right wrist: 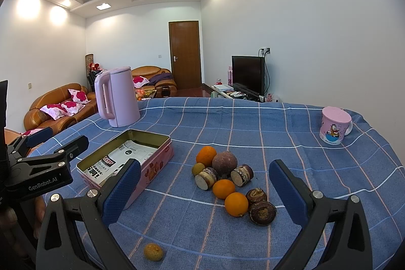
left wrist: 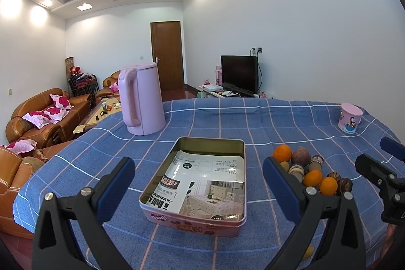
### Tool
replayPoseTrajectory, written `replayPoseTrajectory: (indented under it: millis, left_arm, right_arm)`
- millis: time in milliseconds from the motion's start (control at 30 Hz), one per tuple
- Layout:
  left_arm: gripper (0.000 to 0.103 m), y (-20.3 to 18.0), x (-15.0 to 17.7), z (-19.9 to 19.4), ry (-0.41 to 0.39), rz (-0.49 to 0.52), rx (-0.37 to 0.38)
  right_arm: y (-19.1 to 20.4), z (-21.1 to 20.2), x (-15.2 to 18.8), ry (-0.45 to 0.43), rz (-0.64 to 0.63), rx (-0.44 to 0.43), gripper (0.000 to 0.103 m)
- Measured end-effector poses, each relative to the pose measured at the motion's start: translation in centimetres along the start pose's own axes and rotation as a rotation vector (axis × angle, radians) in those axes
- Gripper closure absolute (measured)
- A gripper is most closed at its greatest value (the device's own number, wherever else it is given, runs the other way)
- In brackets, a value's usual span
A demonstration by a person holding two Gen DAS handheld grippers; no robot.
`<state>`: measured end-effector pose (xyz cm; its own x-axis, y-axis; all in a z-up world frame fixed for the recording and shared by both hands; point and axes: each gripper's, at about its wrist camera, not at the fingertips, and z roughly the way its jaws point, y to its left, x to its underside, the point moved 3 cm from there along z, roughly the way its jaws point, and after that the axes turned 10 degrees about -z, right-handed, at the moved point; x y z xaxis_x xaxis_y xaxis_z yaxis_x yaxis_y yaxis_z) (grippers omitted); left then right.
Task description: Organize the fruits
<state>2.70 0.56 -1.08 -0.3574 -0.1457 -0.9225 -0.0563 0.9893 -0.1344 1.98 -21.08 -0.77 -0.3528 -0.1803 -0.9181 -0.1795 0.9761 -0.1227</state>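
Observation:
A pink tin [left wrist: 192, 222] lies open on the blue checked tablecloth, holding only a printed sheet. My left gripper [left wrist: 198, 163] hovers open in front of it, its fingers either side of the tin. To the right of the tin [right wrist: 157, 168] lies a pile of fruit [right wrist: 227, 184]: three oranges [right wrist: 236, 203], a brown round fruit [right wrist: 224, 163], a small green one, cut stubs and dark bulbs. My right gripper [right wrist: 205, 166] is open before the pile, touching nothing. A small yellow fruit [right wrist: 153, 251] lies alone near the front edge.
A pink kettle [left wrist: 141, 103] stands behind the tin at the left. A pink cartoon mug [right wrist: 334, 128] sits at the far right of the table. The left gripper [right wrist: 59, 139] shows at the left edge of the right wrist view. Sofas and a television stand beyond the table.

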Motion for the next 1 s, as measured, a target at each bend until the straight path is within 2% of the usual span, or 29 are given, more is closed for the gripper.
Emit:
replayPoseTrajectory:
  millis: [667, 800, 1000]
  left_arm:
    - [0.000, -1.3, 1.7, 0.7, 0.035, 0.025, 0.002]
    - [0.000, -2.5, 3.1, 0.9, 0.063, 0.053, 0.039]
    - [0.000, -5.1, 6.1, 1.4, 0.149, 0.108, 0.124]
  right_arm:
    - [-0.5, 0.6, 1.5, 0.031, 0.001, 0.012, 0.001]
    - [-1.2, 1.2, 2.6, 0.063, 0.010, 0.022, 0.001]
    - [-3.2, 1.7, 4.5, 0.105, 0.035, 0.060, 0.001]
